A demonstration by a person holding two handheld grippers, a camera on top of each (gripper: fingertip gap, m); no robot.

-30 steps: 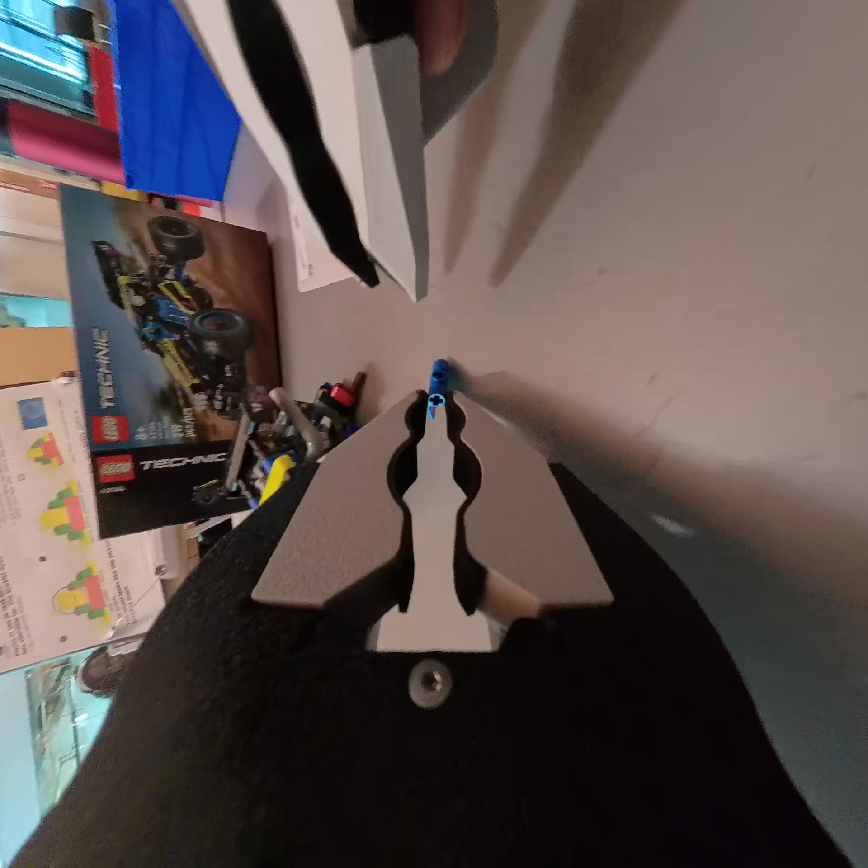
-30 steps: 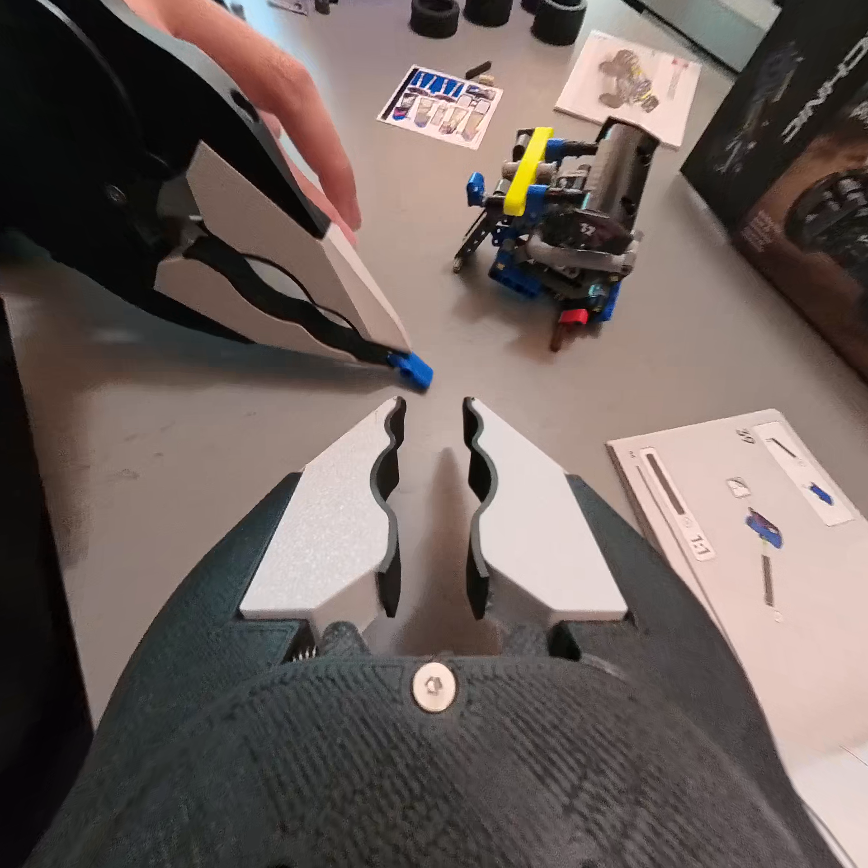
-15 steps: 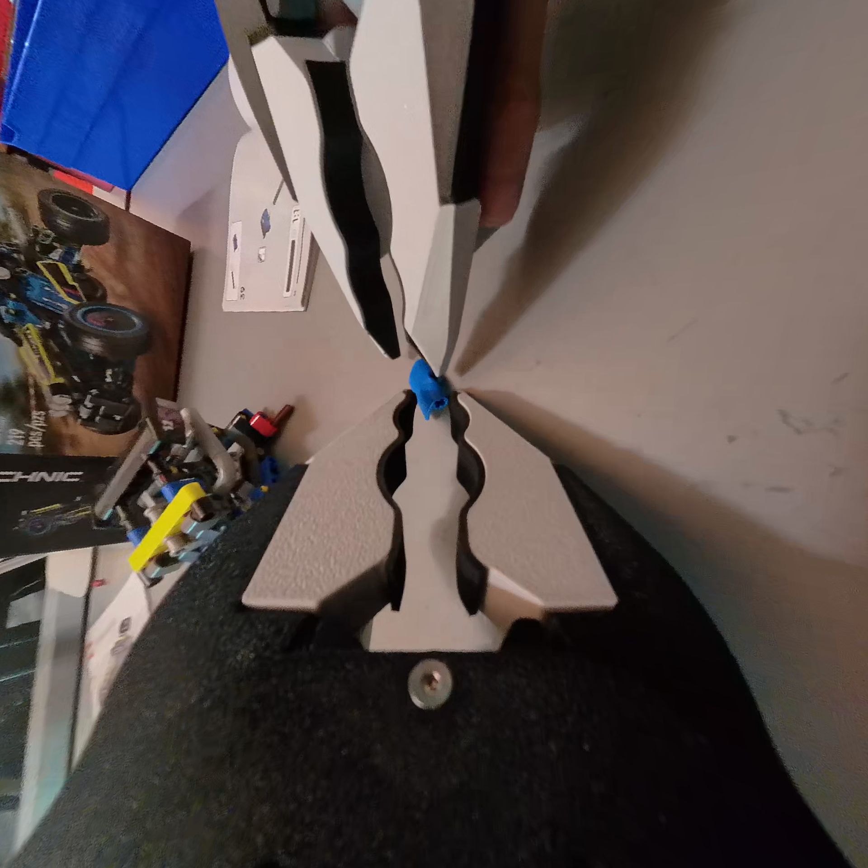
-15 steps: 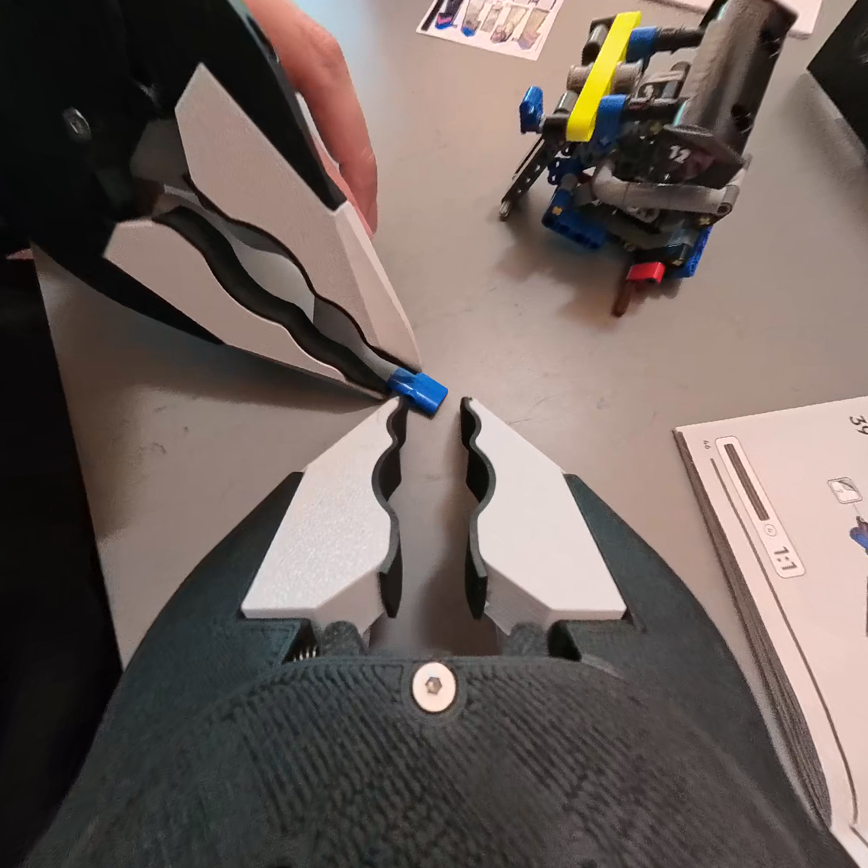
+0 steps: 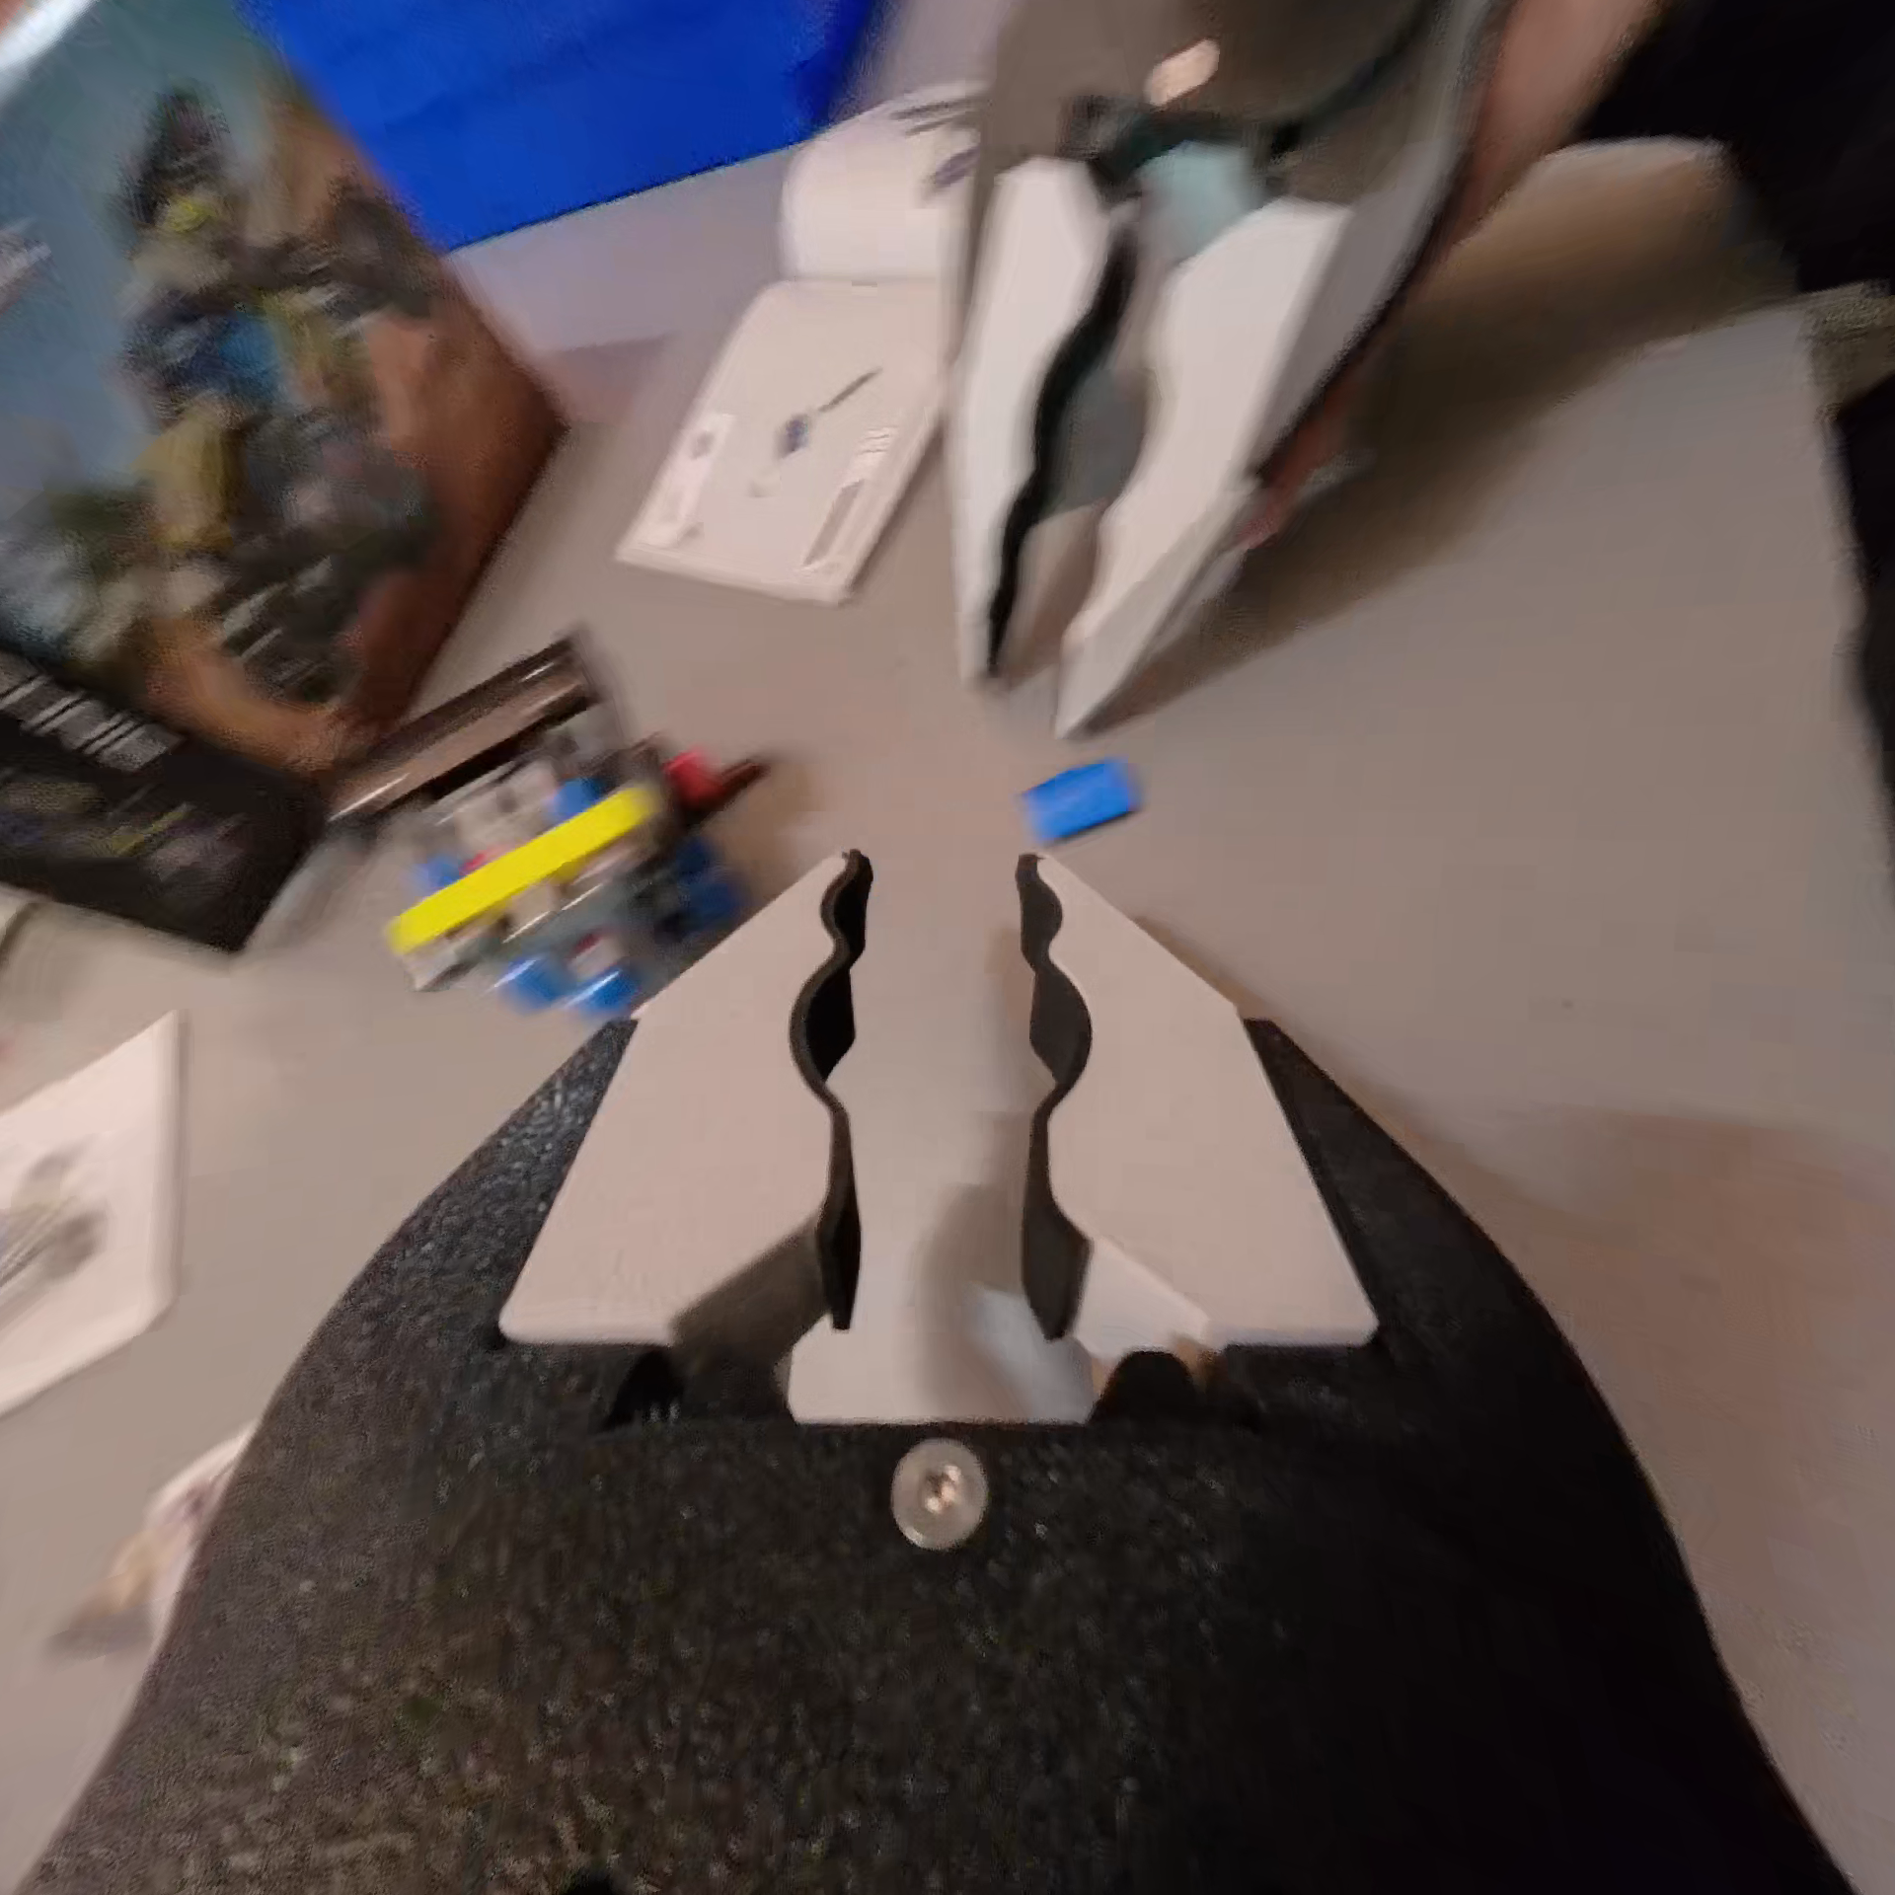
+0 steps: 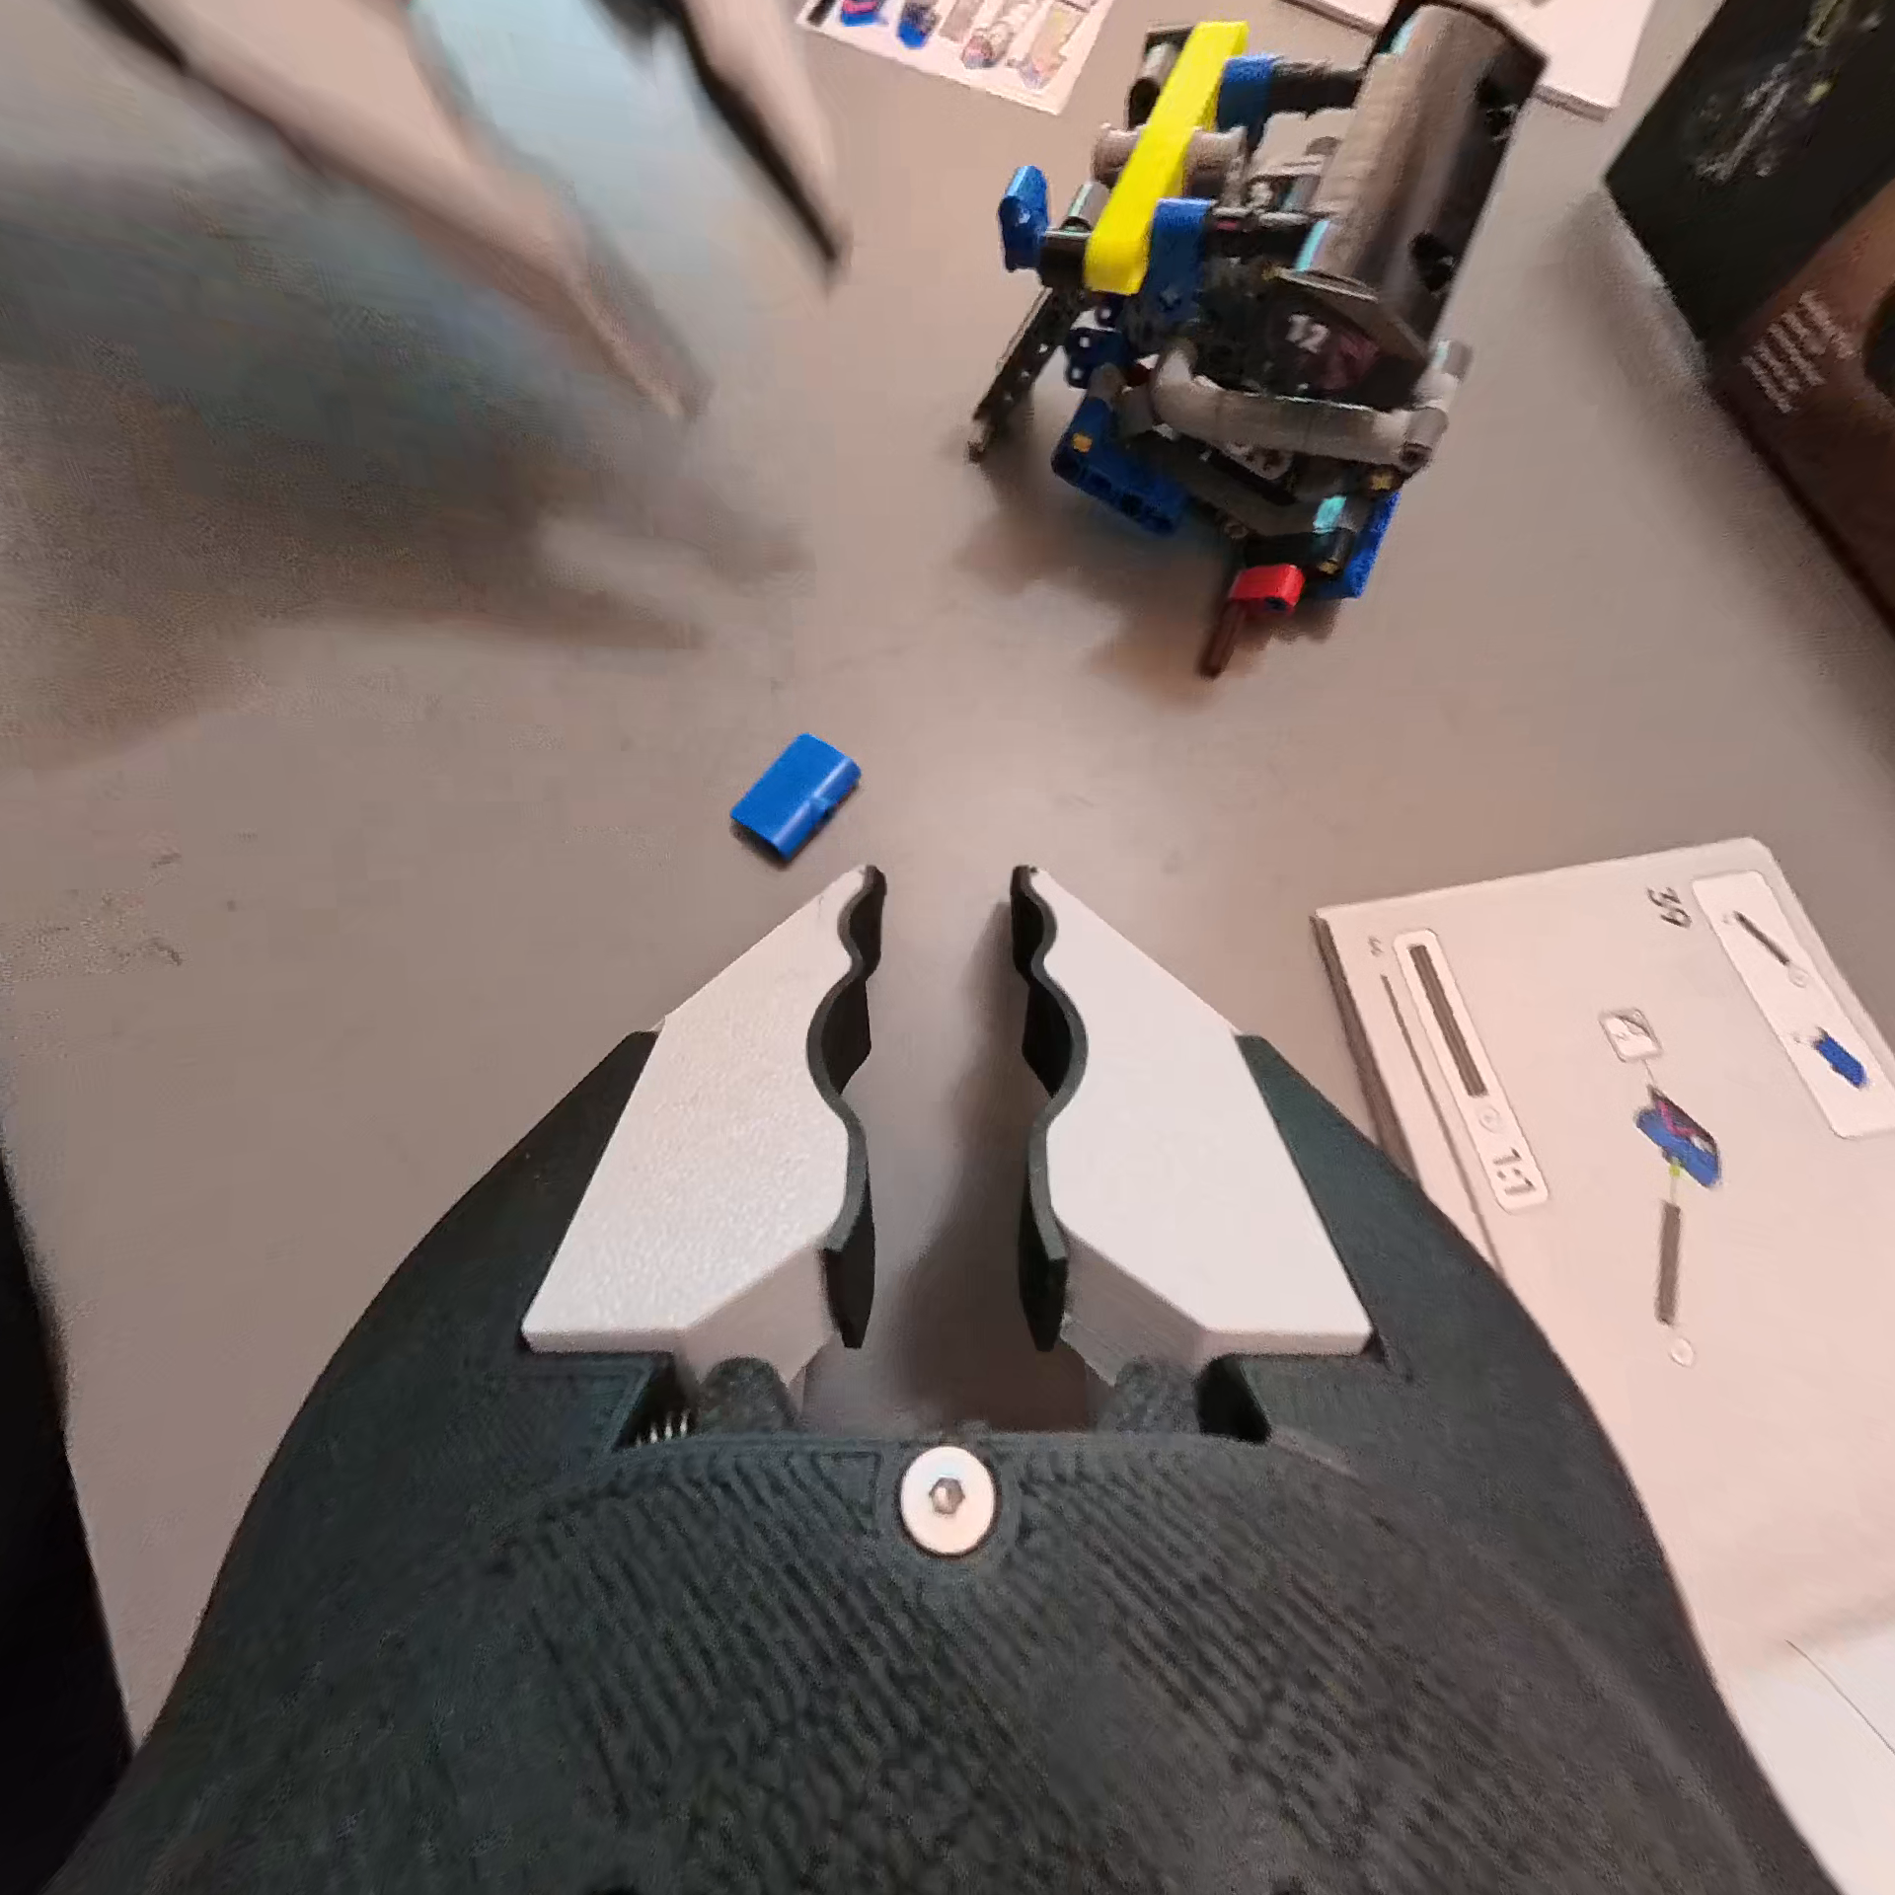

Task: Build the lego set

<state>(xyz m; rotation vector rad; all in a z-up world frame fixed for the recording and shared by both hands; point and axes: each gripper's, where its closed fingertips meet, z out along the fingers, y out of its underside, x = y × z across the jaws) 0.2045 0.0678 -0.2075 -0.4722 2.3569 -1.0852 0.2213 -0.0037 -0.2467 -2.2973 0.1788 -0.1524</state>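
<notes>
A small blue lego piece lies loose on the grey table, just ahead and left of my open, empty right gripper. It also shows in the left wrist view, just ahead and right of my open, empty left gripper. The half-built lego model, with a yellow beam, blue parts and a dark cylinder, stands farther off to the right; in the left wrist view the model is blurred at the left. The right gripper shows across the table, jaws apart. The left gripper is a blur at the upper left of the right wrist view.
An open instruction booklet lies at the right, also in the left wrist view. The lego box stands at the left, with a blue bin behind it. A sticker sheet lies at the far edge. About 8 cm separates my left fingertips from my right.
My left gripper has opened, let go of the blue piece and pulled back. The piece now lies on the table between the two grippers. The left wrist view has swung round.
</notes>
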